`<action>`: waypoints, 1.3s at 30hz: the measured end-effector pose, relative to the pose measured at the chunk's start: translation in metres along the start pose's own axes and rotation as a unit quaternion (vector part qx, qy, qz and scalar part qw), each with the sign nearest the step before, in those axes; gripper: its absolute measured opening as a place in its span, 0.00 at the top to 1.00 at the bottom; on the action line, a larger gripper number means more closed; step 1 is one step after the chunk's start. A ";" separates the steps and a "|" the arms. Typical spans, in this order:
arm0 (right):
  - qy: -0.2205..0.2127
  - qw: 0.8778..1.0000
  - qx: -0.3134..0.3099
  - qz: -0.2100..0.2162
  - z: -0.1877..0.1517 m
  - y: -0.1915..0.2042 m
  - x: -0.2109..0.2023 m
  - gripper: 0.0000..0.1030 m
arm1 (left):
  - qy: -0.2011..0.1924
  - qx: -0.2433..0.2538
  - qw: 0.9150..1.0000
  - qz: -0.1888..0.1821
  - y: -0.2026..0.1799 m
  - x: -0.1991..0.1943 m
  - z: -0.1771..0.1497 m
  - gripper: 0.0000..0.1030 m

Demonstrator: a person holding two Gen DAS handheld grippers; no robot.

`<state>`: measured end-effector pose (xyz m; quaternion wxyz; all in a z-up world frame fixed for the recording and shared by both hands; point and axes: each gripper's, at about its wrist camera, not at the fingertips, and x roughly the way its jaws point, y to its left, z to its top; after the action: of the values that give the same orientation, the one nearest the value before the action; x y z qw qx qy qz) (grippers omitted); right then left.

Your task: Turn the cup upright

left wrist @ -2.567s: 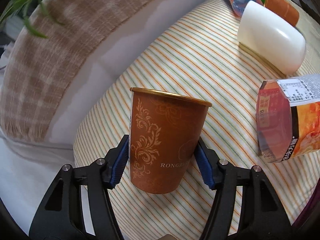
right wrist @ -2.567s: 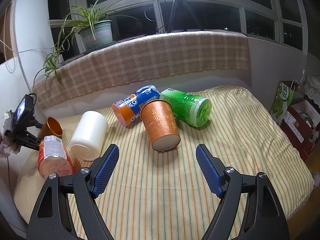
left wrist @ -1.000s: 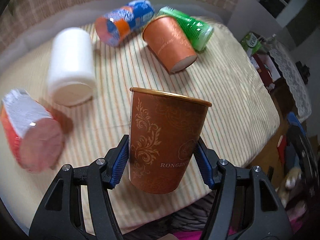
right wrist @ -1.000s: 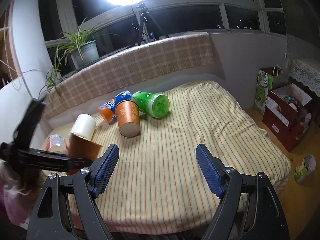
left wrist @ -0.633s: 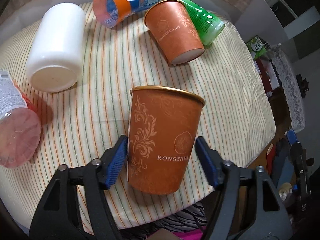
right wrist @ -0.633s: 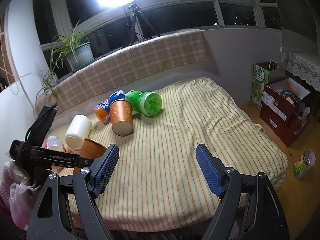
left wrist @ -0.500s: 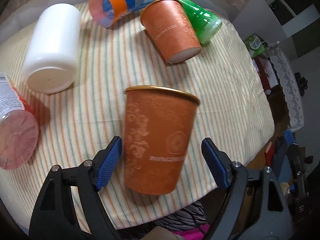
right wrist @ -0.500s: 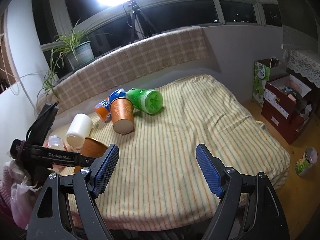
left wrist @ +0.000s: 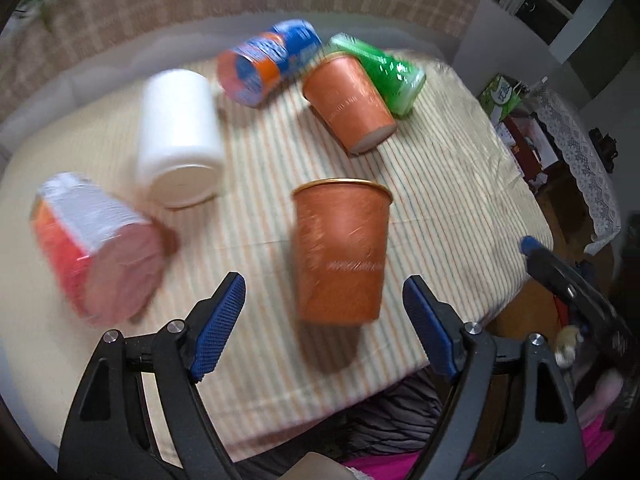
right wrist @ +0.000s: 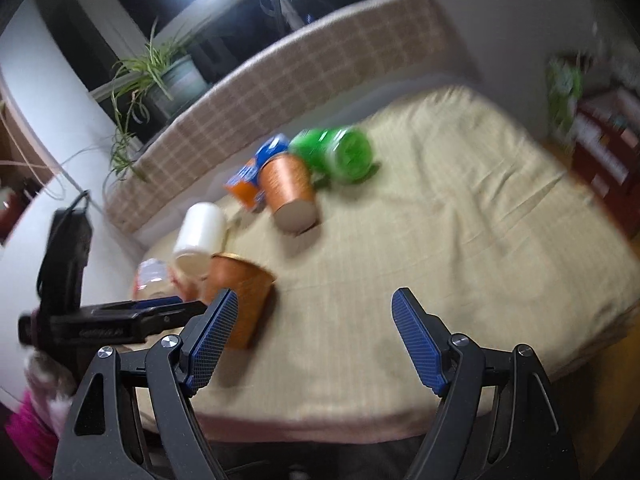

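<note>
Release step, by the look of it: brown paper cup with a gold rim [left wrist: 340, 252] standing mouth-up on the striped cloth-covered surface [left wrist: 448, 208], near its front edge, apart from both blue pads of the left gripper [left wrist: 324, 328]. Left fingers [left wrist: 218, 322] spread wide and empty, one on either side of the cup with clear gaps. Right gripper [right wrist: 316, 338] likewise spread open, holding nothing, aimed over the same surface from further back. Judged from the upright pose, this cup done; next move probably a straight retreat of the left gripper without brushing the light cup, then attention to the second brown paper cup lying on its side [left wrist: 348, 104], base toward the camera, against a green cylindrical canister [left wrist: 380, 66] and close to a blue-and-orange canister [left wrist: 268, 66]. Also lying down: a white plastic jar [left wrist: 180, 132] and a red-and-white wrapped tub [left wrist: 96, 240], both near the standing cup. Strong motion blur in both views, so lettering on the cup unreadable. Cup's base contact not crisp; from the right wrist view, lower part of the cup hidden behind a blue pad. Surface's front edge and whatever lies below it cut off by the gripper bodies.
</note>
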<state>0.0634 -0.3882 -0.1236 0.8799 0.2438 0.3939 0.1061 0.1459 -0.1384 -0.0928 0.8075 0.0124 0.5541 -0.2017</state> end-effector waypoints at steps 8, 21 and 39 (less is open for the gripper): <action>0.096 0.993 0.040 0.060 0.009 0.022 0.048 0.23 | -0.056 -0.015 0.998 0.036 0.030 -0.052 -0.040 0.19; 0.183 0.979 0.056 0.070 0.023 0.047 0.115 0.23 | -0.094 -0.076 0.991 0.055 0.078 -0.086 -0.087 0.19; 0.225 0.973 0.021 0.052 0.023 0.060 0.156 0.35 | -0.089 -0.103 0.990 0.033 0.088 -0.076 -0.099 0.19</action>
<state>0.1844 -0.2855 -0.1797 0.7569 0.2519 0.5705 0.1953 0.0639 -0.0099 -0.0803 0.8567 -0.0703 0.4974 -0.1175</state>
